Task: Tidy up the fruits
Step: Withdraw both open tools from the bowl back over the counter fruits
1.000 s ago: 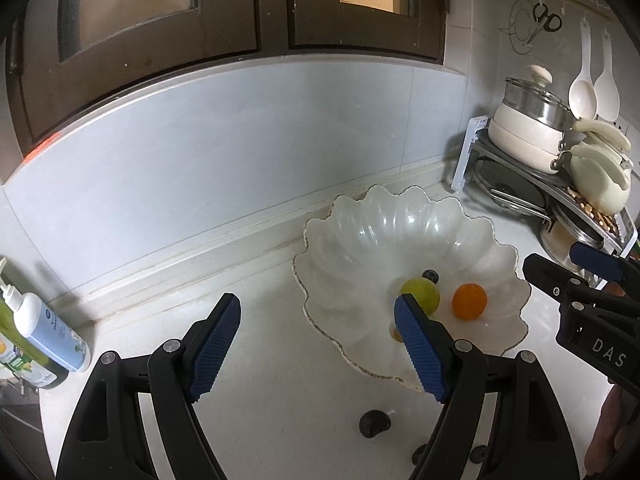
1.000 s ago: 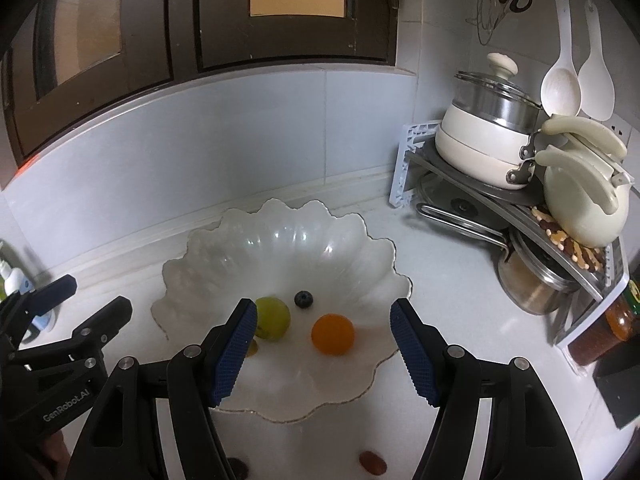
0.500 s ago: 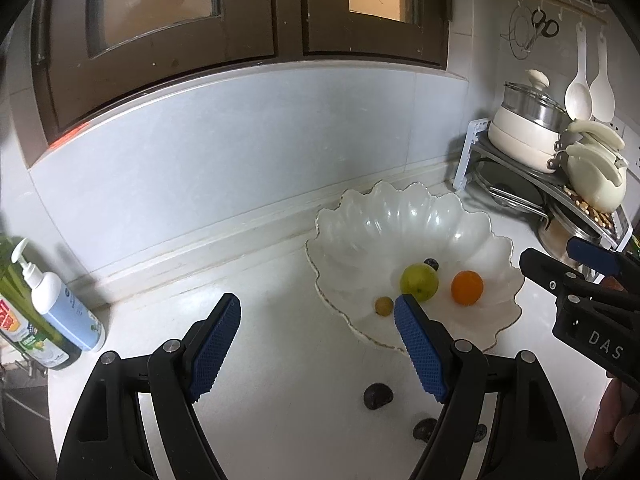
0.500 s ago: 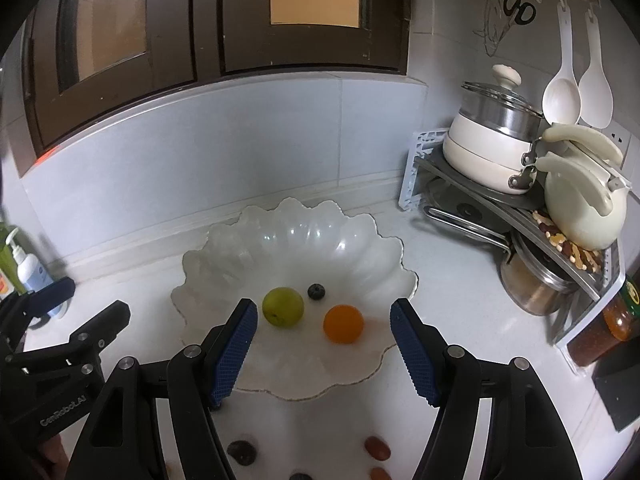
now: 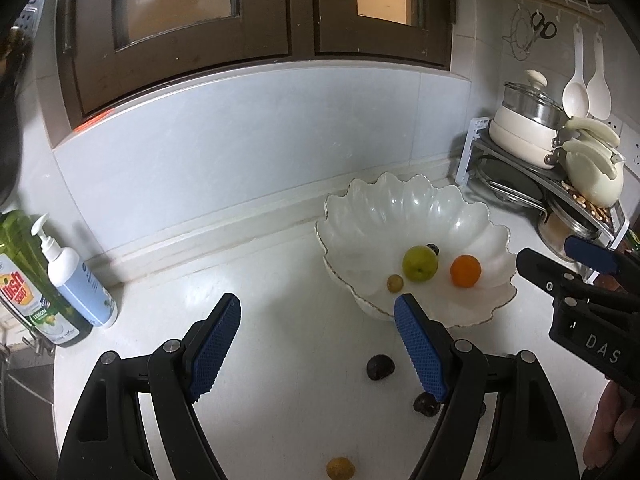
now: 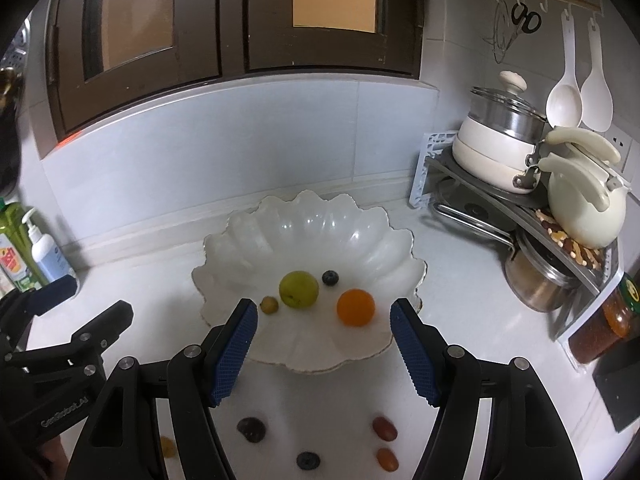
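A white scalloped bowl on the white counter holds a green fruit, an orange, a blueberry and a small yellow-brown fruit. Loose on the counter in front of the bowl lie a dark fruit, a blueberry, two reddish fruits and a yellow fruit. My right gripper is open above the bowl's near rim. My left gripper is open over bare counter left of the bowl. Neither holds anything.
A soap pump bottle and a green dish-soap bottle stand at the far left. A metal rack with pots, a kettle and jars fills the right corner. Dark cabinets hang above the tiled wall.
Both grippers have drawn back from the bowl, so it looks smaller and farther. More loose fruits on the counter in front of it have come into view. The jaws keep the same width.
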Demonstrator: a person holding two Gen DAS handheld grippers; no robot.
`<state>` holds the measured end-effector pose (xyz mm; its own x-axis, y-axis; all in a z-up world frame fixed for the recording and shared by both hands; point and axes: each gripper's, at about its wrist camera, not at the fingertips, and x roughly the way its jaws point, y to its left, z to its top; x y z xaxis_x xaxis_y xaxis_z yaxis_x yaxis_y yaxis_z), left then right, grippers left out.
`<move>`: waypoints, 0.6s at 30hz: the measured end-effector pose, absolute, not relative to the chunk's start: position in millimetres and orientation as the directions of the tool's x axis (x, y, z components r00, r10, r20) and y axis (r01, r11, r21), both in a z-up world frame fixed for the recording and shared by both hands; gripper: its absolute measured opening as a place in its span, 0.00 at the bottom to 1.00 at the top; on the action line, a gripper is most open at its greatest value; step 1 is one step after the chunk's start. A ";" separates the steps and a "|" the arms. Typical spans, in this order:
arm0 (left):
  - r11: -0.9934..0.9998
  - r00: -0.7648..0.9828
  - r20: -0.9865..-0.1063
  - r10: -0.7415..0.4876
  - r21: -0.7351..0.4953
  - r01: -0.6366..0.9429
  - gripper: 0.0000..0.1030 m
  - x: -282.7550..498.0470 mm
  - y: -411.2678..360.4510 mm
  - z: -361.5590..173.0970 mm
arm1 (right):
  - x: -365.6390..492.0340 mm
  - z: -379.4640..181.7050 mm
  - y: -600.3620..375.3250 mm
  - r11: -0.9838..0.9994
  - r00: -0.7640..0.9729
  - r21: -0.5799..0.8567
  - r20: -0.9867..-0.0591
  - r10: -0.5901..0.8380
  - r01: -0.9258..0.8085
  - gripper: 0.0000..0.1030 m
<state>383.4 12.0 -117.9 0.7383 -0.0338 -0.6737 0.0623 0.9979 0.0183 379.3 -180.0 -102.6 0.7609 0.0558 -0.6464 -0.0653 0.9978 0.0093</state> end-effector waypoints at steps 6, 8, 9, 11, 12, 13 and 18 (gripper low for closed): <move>0.998 0.740 -0.671 -0.037 0.015 0.063 0.77 371.6 7.3 -118.2 | 366.3 -104.0 -181.3 0.997 0.759 0.009 -0.648 0.065 -0.078 0.68; 0.998 0.739 -0.672 -0.040 0.011 0.063 0.77 367.5 6.4 -118.7 | 363.4 -105.0 -183.0 0.997 0.757 0.012 -0.650 0.069 -0.081 0.68; 0.998 0.739 -0.672 -0.039 0.011 0.063 0.77 364.6 6.1 -119.3 | 361.4 -105.7 -183.8 0.997 0.756 0.013 -0.651 0.071 -0.082 0.68; 0.998 0.738 -0.674 -0.041 0.008 0.063 0.77 360.0 5.7 -121.0 | 358.0 -107.2 -184.5 0.996 0.755 0.013 -0.652 0.073 -0.085 0.68; 0.998 0.736 -0.676 -0.042 0.007 0.062 0.77 357.4 5.6 -122.1 | 356.4 -108.1 -184.1 0.996 0.754 0.014 -0.653 0.074 -0.086 0.68; 0.998 0.735 -0.677 -0.040 0.007 0.061 0.77 354.8 5.6 -123.3 | 354.5 -109.5 -184.3 0.996 0.752 0.014 -0.655 0.076 -0.089 0.68; 0.999 0.728 -0.684 -0.034 0.008 0.054 0.77 346.3 6.3 -129.3 | 346.6 -117.6 -183.1 0.995 0.741 0.022 -0.666 0.088 -0.099 0.68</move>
